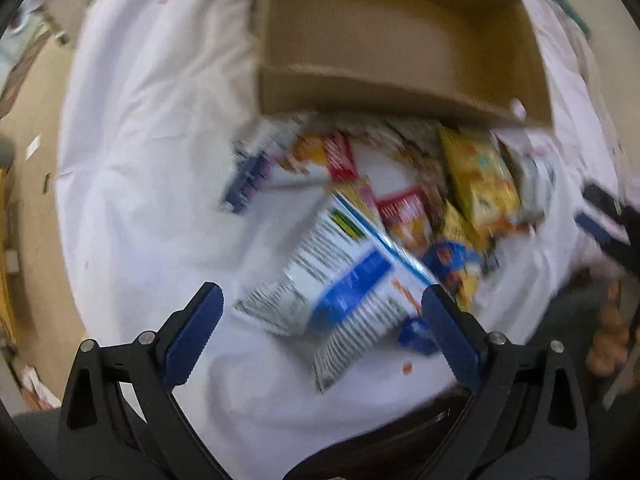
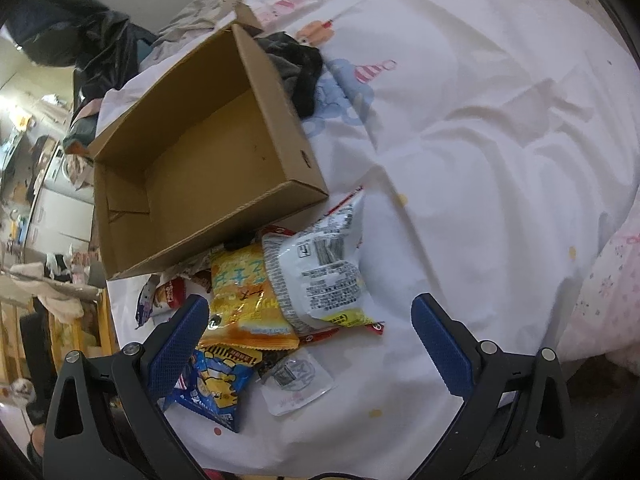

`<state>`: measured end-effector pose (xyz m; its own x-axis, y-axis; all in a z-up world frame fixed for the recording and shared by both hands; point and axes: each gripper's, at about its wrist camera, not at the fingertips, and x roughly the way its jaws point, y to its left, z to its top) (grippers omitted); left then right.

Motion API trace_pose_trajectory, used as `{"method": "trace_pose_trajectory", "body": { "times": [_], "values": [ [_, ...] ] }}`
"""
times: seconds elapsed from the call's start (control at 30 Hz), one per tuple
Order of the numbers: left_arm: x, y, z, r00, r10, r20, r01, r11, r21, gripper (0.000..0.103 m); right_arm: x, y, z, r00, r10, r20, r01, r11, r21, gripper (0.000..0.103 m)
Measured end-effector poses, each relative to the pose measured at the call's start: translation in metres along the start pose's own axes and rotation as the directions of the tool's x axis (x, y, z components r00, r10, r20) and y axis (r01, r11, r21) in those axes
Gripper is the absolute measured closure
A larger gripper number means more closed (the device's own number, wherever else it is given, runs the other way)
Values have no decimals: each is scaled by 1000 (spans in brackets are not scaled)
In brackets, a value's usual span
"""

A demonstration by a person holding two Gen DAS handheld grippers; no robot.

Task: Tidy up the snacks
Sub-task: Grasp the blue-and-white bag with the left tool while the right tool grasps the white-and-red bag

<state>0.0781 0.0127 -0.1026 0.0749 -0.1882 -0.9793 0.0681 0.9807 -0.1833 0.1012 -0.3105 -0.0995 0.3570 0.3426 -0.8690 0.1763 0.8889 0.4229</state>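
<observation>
An open cardboard box [image 1: 400, 40] [image 2: 200, 152] lies on a white bed sheet [image 2: 480, 120], and nothing shows inside it. Just in front of it is a heap of snack packets. In the blurred left wrist view, a white and blue packet [image 1: 340, 280] lies between the spread fingers of my left gripper [image 1: 320, 320], which is open. A yellow packet [image 1: 480, 176] and red packets [image 1: 404, 216] lie beyond it. My right gripper [image 2: 310, 340] is open above a yellow packet [image 2: 248, 292], a white packet [image 2: 320, 264], a blue packet [image 2: 216, 384] and a small clear packet [image 2: 296, 376]. It also shows at the left wrist view's right edge.
A dark cloth [image 2: 296, 64] lies behind the box's far corner. A pink patterned blanket [image 2: 612, 288] sits at the right. The bed edge and a cluttered room with furniture [image 2: 40, 200] lie to the left. Bare sheet spreads left of the heap [image 1: 140, 160].
</observation>
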Motion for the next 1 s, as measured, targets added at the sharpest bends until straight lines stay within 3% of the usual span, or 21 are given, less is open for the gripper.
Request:
{"method": "trace_pose_trajectory", "body": {
  "times": [0.13, 0.23, 0.27, 0.33, 0.43, 0.6, 0.7, 0.83, 1.0],
  "values": [
    [24, -16, 2, 997, 41, -72, -32, 992, 125, 5, 2, 2, 0, 1000, -4, -1, 4, 1000, 0, 0],
    [42, -22, 8, 993, 90, -75, -80, 988, 132, 6, 2, 6, 0, 1000, -3, 3, 3, 1000, -13, 0],
    [46, -22, 12, 993, 95, -77, -84, 988, 129, 9, 2, 7, 0, 1000, -1, 3, 1, 1000, -15, 0],
    [51, -25, 18, 994, 79, -77, -71, 992, 102, 36, 2, 7, 0, 1000, 4, 6, -4, 1000, -16, 0],
    [52, -24, 18, 995, 64, -81, -59, 996, 71, 46, -1, 5, 1, 1000, 5, 14, -5, 1000, -13, 0],
    [12, -11, 11, 1000, 23, 3, -23, 999, 28, 48, 0, -11, 3, 1000, 10, 4, -11, 999, 39, 0],
    [-11, 4, 7, 995, 60, 80, -56, 997, -55, 48, 7, -19, 10, 1000, 6, -26, -4, 997, 83, 0],
    [-9, 19, 11, 994, 56, 97, -41, 989, -144, 48, 21, -12, 19, 997, -50, -62, 53, 997, 60, 11],
    [-10, 27, 13, 991, 63, 119, -40, 982, -187, 48, 51, 1, 22, 987, -88, -133, 90, 996, 8, 15]
  ]
}}
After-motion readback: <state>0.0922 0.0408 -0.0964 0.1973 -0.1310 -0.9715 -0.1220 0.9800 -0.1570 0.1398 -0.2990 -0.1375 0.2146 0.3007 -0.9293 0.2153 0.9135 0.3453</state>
